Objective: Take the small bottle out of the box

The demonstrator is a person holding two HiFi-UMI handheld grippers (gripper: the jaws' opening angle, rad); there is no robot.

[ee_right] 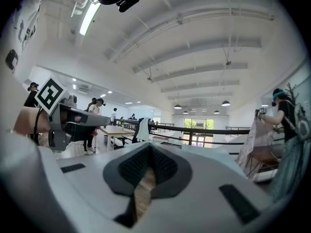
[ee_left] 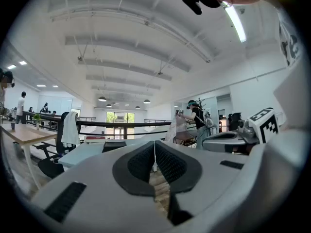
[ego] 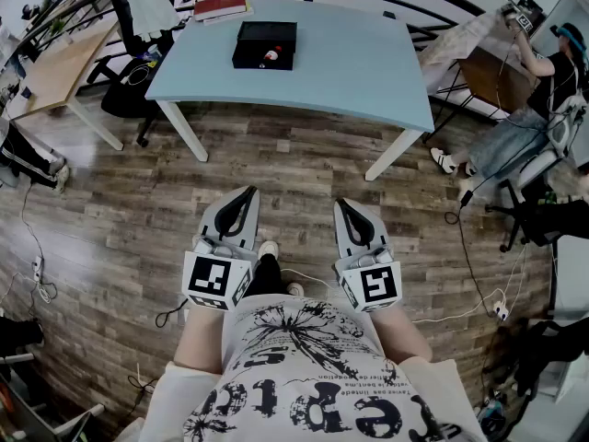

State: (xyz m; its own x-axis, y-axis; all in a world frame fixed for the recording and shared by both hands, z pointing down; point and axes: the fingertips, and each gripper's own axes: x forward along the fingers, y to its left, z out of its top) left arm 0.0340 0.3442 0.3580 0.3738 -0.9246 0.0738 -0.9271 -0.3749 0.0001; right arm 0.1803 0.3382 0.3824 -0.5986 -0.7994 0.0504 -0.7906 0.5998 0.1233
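Note:
A black box (ego: 265, 44) lies open on the pale blue table (ego: 350, 72) far ahead in the head view. Inside it I make out a small white bottle with a red cap (ego: 271, 57). Both grippers hang low near my body, over the wooden floor and well short of the table. My left gripper (ego: 247, 194) is shut with nothing between its jaws. My right gripper (ego: 342, 206) is shut and empty too. In the left gripper view the closed jaw tips (ee_left: 154, 154) point toward the table, with the box (ee_left: 114, 145) showing as a dark slab beyond them.
A red book (ego: 220, 6) lies at the table's far left corner. A black office chair (ego: 129, 86) and a wooden desk (ego: 55, 67) stand to the left. A person (ego: 543, 81) works at the right, with cables (ego: 479, 274) trailing on the floor. A black railing (ee_left: 121, 124) runs behind the table.

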